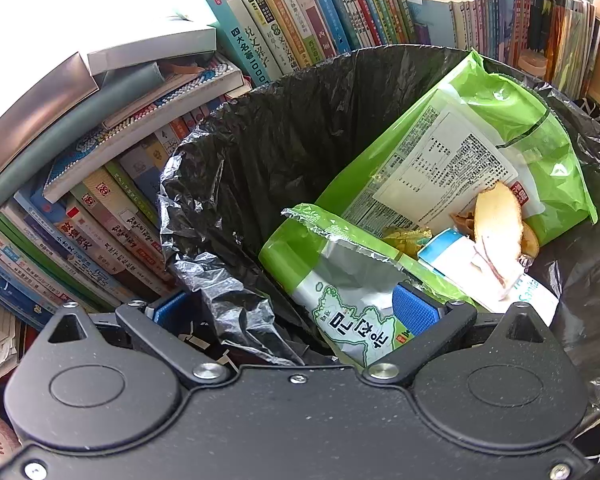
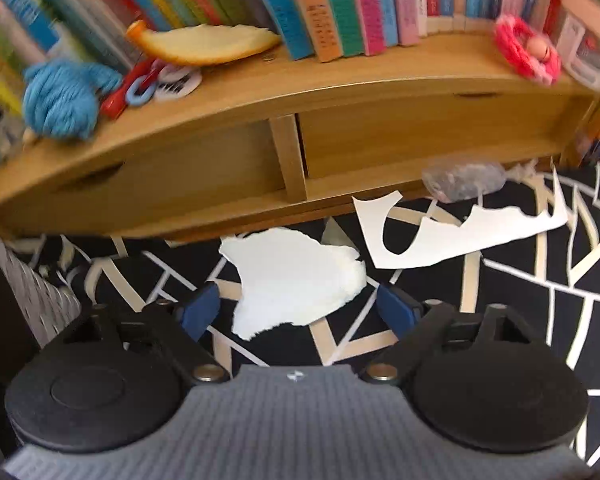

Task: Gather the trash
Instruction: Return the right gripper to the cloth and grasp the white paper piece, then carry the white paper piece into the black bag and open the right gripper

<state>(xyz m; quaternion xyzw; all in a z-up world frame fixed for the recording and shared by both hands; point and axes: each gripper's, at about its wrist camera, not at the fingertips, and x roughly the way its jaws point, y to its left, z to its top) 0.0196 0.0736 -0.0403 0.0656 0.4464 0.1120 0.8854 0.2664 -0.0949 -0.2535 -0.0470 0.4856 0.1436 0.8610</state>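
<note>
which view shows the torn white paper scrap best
The right wrist view: the torn white paper scrap lies on the black-and-white patterned cloth between the open right tongs. The left wrist view shows none of it, only the black-lined trash bin.

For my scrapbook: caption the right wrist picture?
Open right gripper over torn white paper on the patterned tablecloth.

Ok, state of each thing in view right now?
Left gripper: open, astride the bin liner's rim.
Bin liner: open, part filled.
Seaweed packet: torn open.
Right gripper: open around torn paper.
Torn paper: flat, ungripped.
Cut paper: flat on cloth.
Peel: on shelf.
</note>
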